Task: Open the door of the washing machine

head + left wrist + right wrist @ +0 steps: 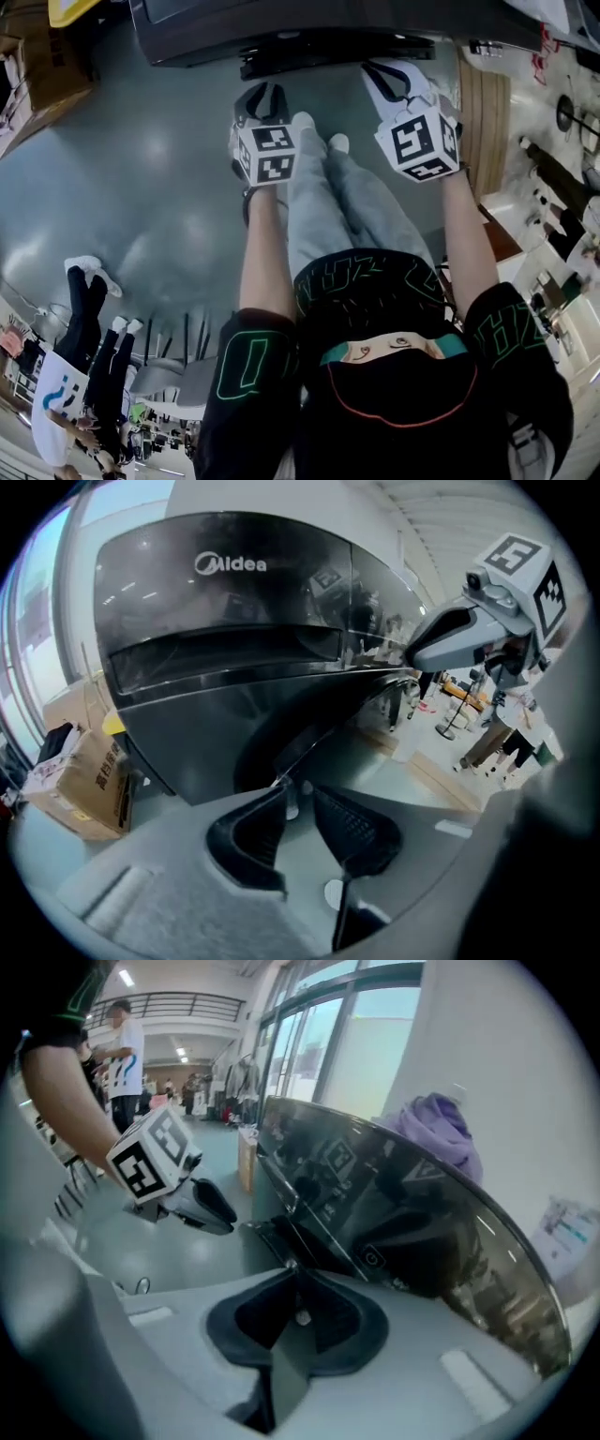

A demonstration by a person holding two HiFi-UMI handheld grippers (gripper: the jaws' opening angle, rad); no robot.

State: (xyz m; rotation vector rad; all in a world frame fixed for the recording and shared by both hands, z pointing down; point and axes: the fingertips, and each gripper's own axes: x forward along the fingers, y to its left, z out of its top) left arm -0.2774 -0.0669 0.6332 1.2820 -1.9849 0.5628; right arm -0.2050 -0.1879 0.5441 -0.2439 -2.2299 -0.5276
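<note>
The dark grey washing machine (281, 33) stands at the top of the head view, its front facing me. In the left gripper view its front (234, 667) fills the middle, and the round door (281, 747) curves just beyond the jaws. My left gripper (262, 101) hangs a short way in front of the machine, jaws a little apart with nothing between them (298, 794). My right gripper (398, 80) is close to the machine's front at the right. Its tips meet (292, 1269) with nothing held. Neither gripper touches the machine.
A cardboard box (89, 780) sits on the floor left of the machine. A purple cloth (436, 1129) lies on its top. A wooden board (483, 122) lies to the right. Bystanders (84, 375) stand behind me on the grey floor (141, 187).
</note>
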